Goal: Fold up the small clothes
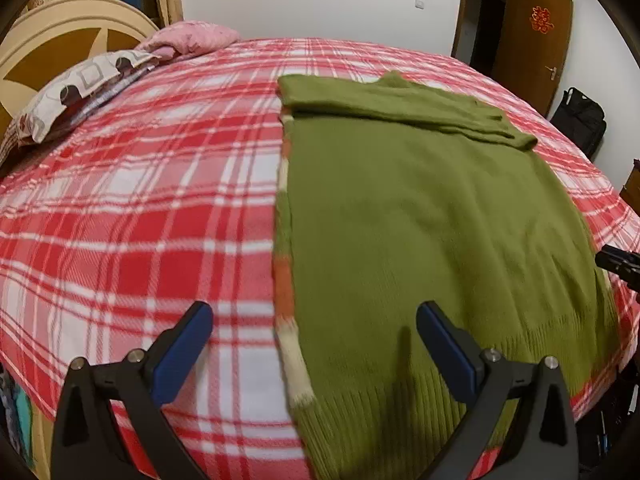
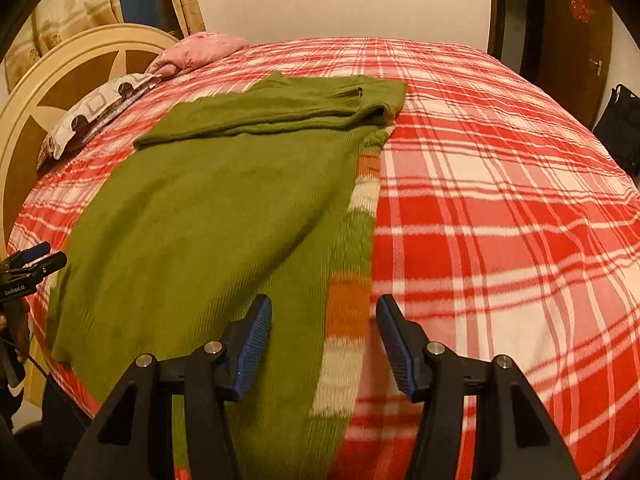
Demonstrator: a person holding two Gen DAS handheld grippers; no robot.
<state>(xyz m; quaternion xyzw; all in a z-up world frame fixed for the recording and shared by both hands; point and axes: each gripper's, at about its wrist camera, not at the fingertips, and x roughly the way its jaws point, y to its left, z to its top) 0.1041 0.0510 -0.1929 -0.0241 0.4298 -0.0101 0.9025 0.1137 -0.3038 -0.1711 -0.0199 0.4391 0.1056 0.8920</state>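
Sweater [image 1: 420, 216] hem cut off below

Plaid bedspread [image 1: 140, 208], patterned pillow [image 1: 76, 92] (pink one [image 1: 192, 38] behind) — wooden door [image 1: 536, 44]

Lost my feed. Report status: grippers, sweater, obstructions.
Left gripper open, holding nothing, over sweater's near hem. Right gripper open, holding nothing, over striped edge. Green sweater flat on plaid blanket, sleeves folded across top. Nothing in the way.

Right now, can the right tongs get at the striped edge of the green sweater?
Probably yes. The right tongs stand open with the sweater's striped edge lying flat between and just ahead of the fingers, nothing on top of it. The left tongs are off at the sweater's far side.
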